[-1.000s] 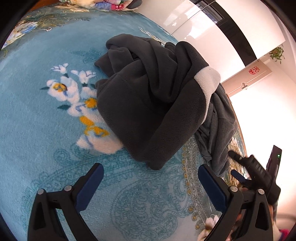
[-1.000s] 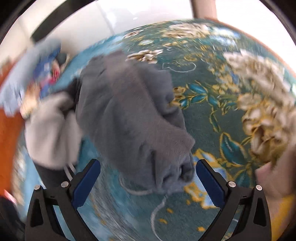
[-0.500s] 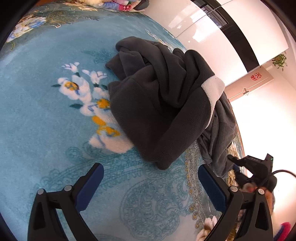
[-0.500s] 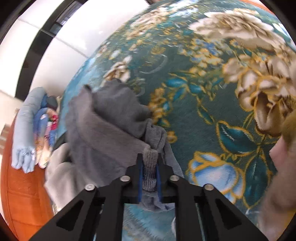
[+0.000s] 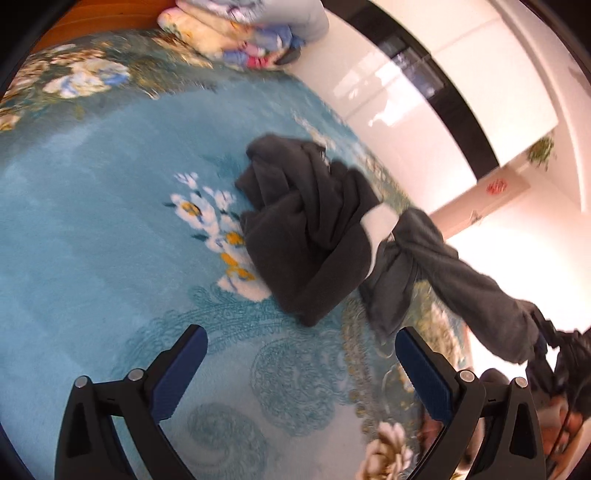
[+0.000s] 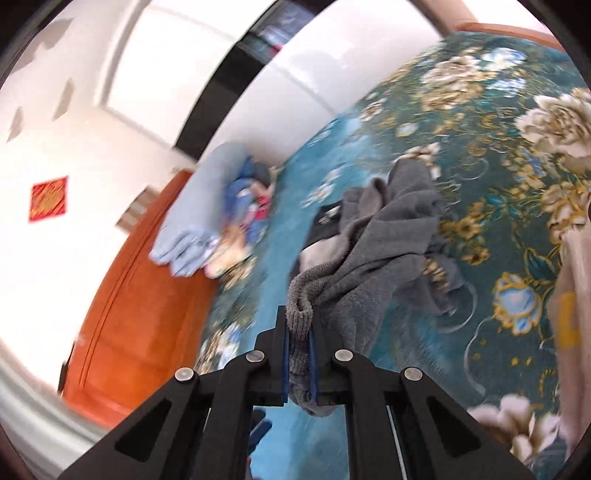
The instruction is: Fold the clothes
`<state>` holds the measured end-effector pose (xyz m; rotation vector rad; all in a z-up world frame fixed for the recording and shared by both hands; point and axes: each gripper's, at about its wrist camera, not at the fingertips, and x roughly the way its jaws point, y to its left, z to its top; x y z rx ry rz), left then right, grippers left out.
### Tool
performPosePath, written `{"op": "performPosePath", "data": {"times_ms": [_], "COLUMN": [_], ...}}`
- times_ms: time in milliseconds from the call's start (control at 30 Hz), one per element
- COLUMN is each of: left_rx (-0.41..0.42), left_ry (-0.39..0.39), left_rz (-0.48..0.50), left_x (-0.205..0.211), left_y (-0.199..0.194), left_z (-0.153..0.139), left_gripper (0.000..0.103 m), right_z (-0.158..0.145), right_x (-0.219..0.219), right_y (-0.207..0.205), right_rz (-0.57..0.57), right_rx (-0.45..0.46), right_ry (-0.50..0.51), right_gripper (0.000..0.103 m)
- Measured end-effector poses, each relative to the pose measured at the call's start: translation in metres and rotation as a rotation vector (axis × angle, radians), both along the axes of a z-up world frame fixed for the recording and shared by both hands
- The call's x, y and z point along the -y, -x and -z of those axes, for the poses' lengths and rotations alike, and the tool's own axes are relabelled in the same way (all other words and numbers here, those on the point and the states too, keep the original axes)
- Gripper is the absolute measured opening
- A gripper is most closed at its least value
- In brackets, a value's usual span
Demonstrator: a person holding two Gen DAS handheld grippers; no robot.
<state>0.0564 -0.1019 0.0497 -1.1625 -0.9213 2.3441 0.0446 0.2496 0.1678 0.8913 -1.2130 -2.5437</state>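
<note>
A dark grey fleece garment with a white lining lies crumpled on the blue flowered blanket. Beside it a lighter grey garment is stretched up off the bed toward the right. My right gripper is shut on the ribbed cuff of that grey garment, which hangs from the pads down to the bed. In the left wrist view the right gripper shows at the right edge, holding the cloth's end. My left gripper stands open above the blanket, short of the dark garment, with nothing between its fingers.
A pile of folded bedding lies at the head of the bed, against an orange wooden headboard. A white wall with a dark window band runs along the far side. A person's sleeve shows at the right edge.
The right gripper closed on the grey garment's cuff and rose, pulling the cloth up and away from the pile. The left gripper drew back and up, so the dark garment looks farther away.
</note>
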Motion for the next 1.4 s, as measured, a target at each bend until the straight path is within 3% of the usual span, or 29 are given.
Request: {"op": "performPosePath", "data": {"times_ms": [133,300,467,667,733,867,1033,1100,1267,1400], "left_rx": [-0.005,-0.057,-0.078,-0.037,-0.01,0.023,0.073,0.117,0.261,0.307], "left_ry": [-0.068,-0.081,-0.124,-0.118,-0.08,0.044,0.115,0.174,0.44,0.545], "left_rz": [-0.048,-0.037,-0.082,-0.086,-0.048,0.045,0.12,0.151,0.168,0.292], "left_x": [0.017,0.037,0.064,0.081,0.072,0.039,0.002,-0.017,-0.05,-0.078], "left_y": [-0.027,-0.047,-0.066,-0.077,-0.076,-0.077,-0.077,-0.076,-0.067,-0.066], "left_z": [-0.016,-0.052,-0.081,-0.084,-0.077,-0.064,-0.044,-0.032,-0.007,0.008], "left_gripper": [0.103,0.103,0.103,0.103,0.103,0.103,0.103,0.103,0.103,0.103], "right_z": [-0.027,-0.045,-0.027,0.005,0.029,0.082,0.094,0.093,0.104,0.129], "right_x": [0.031,0.078,0.115,0.15,0.154,0.143,0.103,0.085,0.046,0.027], "right_y": [-0.036,-0.061,-0.048,-0.016,-0.012,0.0,-0.008,-0.013,-0.037,-0.059], "right_rz": [-0.116,-0.274,-0.353,-0.351,-0.352,-0.372,-0.325,-0.297,-0.23,-0.191], "right_rx": [-0.065,-0.079,-0.006,0.141,0.219,0.381,0.351,0.335,0.367,0.412], "right_ry": [0.0,-0.011,0.073,-0.049,-0.074,0.045,0.093,0.088,0.041,0.089], "right_gripper": [0.008,0.008,0.008,0.008,0.009,0.016,0.044,0.045,0.045,0.045]}}
